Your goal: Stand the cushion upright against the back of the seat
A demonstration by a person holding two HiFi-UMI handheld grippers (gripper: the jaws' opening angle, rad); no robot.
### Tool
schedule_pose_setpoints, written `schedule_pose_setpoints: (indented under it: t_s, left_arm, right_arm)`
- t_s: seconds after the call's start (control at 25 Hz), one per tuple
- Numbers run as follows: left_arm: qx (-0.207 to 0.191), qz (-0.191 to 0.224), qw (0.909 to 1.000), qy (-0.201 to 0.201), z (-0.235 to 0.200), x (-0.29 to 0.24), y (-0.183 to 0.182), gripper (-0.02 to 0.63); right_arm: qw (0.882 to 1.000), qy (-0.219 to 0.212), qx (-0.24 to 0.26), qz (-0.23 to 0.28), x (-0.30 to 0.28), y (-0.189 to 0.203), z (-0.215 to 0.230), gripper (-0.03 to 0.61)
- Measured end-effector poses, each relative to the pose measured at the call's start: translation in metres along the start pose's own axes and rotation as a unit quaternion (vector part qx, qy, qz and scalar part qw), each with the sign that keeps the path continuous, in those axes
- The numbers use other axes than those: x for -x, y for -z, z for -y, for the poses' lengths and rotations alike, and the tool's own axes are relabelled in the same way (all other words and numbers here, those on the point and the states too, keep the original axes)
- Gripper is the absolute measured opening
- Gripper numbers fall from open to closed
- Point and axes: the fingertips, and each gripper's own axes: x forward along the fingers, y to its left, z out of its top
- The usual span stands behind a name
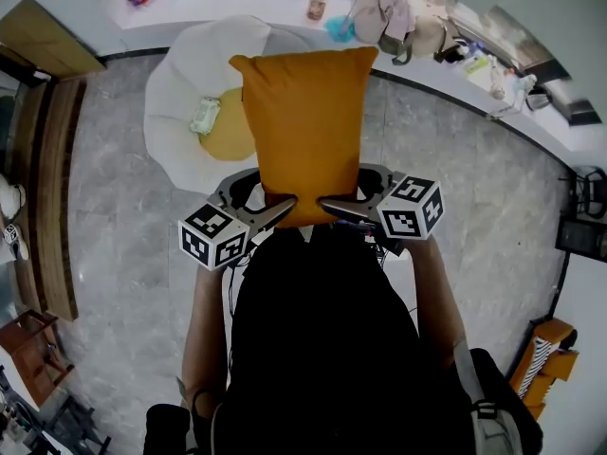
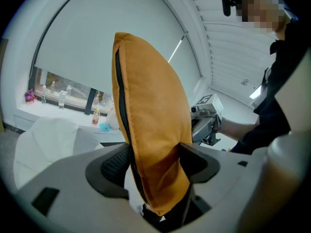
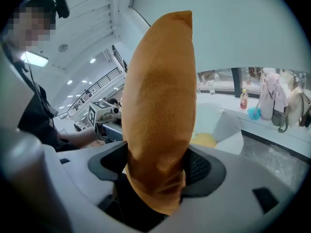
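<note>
An orange square cushion (image 1: 305, 131) hangs in the air in front of me, held by its near edge. My left gripper (image 1: 268, 214) is shut on its near left corner, and my right gripper (image 1: 337, 207) is shut on its near right corner. In the left gripper view the cushion (image 2: 150, 130) stands edge-on between the jaws, with its dark zip facing left. The right gripper view shows the cushion (image 3: 158, 106) pinched the same way. Beyond it sits a white rounded seat (image 1: 185, 93) with a yellow seat pad (image 1: 228, 140); the cushion hides the seat's right side.
A small green-white packet (image 1: 204, 116) lies on the seat. A white ledge (image 1: 256, 3) along the window carries bottles, bags (image 1: 384, 12) and a blue item. A wooden bench (image 1: 57, 197) stands at the left on the grey marble floor (image 1: 474, 207).
</note>
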Motion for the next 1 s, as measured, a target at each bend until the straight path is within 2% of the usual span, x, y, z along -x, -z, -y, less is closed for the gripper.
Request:
schedule_pose_setpoints:
  t_s: [0.28, 0.6, 0.76, 1.0]
  left_arm:
    - [0.027, 0.014, 0.9993, -0.022, -0.030, 0.011, 0.001, 0.336]
    - [0.057, -0.003, 0.9956, -0.075, -0.076, 0.006, -0.003, 0.334]
    - [0.068, -0.014, 0.9923, -0.102, -0.102, -0.005, -0.020, 0.333]
    - [0.080, -0.011, 0.9871, -0.138, -0.139, -0.035, -0.062, 0.333]
  right_arm:
    - [0.999, -0.010, 0.019, -0.031, -0.028, -0.018, 0.006, 0.342]
    - [0.995, -0.040, 0.056, -0.070, -0.062, -0.044, 0.036, 0.345]
    - [0.992, -0.067, 0.067, -0.083, -0.073, -0.068, 0.062, 0.348]
    - [0.987, -0.118, 0.061, -0.090, -0.076, -0.111, 0.112, 0.350]
